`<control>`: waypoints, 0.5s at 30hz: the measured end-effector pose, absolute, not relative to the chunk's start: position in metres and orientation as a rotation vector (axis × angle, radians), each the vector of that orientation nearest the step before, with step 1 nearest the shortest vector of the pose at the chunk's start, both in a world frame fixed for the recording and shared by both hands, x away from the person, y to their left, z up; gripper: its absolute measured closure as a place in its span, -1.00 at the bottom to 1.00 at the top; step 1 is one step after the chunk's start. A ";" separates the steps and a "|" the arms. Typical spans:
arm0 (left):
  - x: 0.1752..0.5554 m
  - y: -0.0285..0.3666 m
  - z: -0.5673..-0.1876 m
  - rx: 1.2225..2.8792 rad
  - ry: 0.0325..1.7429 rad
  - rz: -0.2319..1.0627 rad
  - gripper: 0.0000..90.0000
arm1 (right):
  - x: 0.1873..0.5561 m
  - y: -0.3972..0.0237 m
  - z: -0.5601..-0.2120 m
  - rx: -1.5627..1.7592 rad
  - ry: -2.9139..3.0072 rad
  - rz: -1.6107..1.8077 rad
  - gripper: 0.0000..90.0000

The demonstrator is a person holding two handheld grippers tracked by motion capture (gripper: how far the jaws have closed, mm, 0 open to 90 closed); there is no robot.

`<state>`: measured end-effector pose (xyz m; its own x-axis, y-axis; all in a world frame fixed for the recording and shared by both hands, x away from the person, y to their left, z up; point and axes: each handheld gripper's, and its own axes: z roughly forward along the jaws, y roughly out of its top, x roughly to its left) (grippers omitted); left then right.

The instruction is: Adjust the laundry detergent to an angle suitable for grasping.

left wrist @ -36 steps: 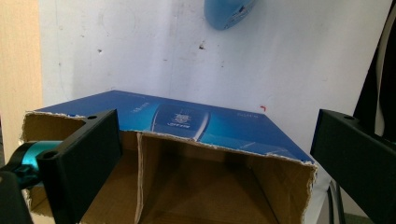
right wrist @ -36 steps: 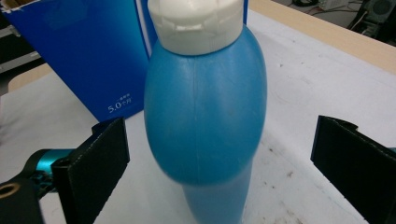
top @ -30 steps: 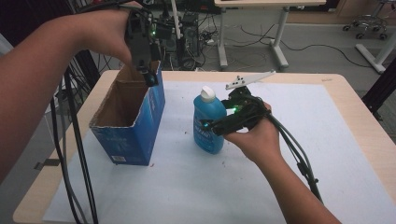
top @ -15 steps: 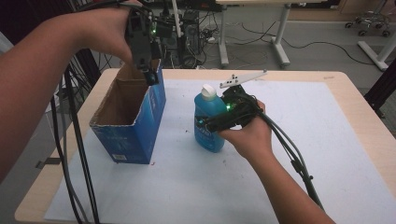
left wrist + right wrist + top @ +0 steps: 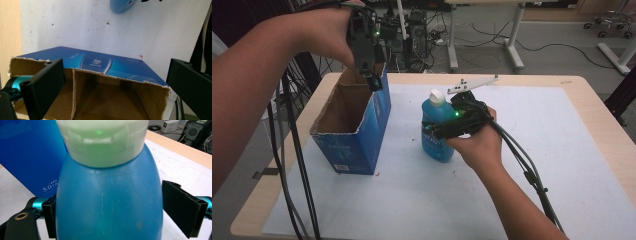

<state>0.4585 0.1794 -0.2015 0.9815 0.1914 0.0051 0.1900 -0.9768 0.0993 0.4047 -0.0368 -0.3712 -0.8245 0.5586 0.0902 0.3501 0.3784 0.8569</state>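
Observation:
A blue bottle [image 5: 438, 142] with a white cap [image 5: 438, 96] stands upright on the white mat. My right gripper [image 5: 435, 131] comes at it from the right, level with its middle. In the right gripper view the bottle [image 5: 107, 202] fills the gap of that gripper [image 5: 107, 210]: the jaws have just been closing, the left one against its side, the right one's tip at its other side. An open blue cardboard box [image 5: 362, 140] stands to the left. My left gripper [image 5: 373, 80] hangs over its far right corner, jaws wide apart above the box's open end [image 5: 112, 65].
A white mat [image 5: 522, 165] covers most of the wooden table [image 5: 597, 120]. Black cables [image 5: 292, 165] hang down at the left, and more [image 5: 522, 160] trail from the right gripper. Desk legs and electronics [image 5: 412, 30] stand beyond the far edge.
The right hand has shifted left toward the bottle, bringing its jaws around it. The left hand and the box have not moved.

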 end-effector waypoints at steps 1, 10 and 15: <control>0.459 0.179 -0.202 3.030 0.289 0.024 -0.95 | 0.405 -0.037 -0.371 0.809 2.424 1.421 -0.68; 0.459 0.178 -0.204 3.030 0.290 0.020 -0.95 | 0.403 -0.037 -0.370 0.810 2.407 1.414 -0.58; 0.459 0.178 -0.204 3.031 0.293 0.022 -0.95 | 0.402 -0.037 -0.369 0.798 2.400 1.416 -0.48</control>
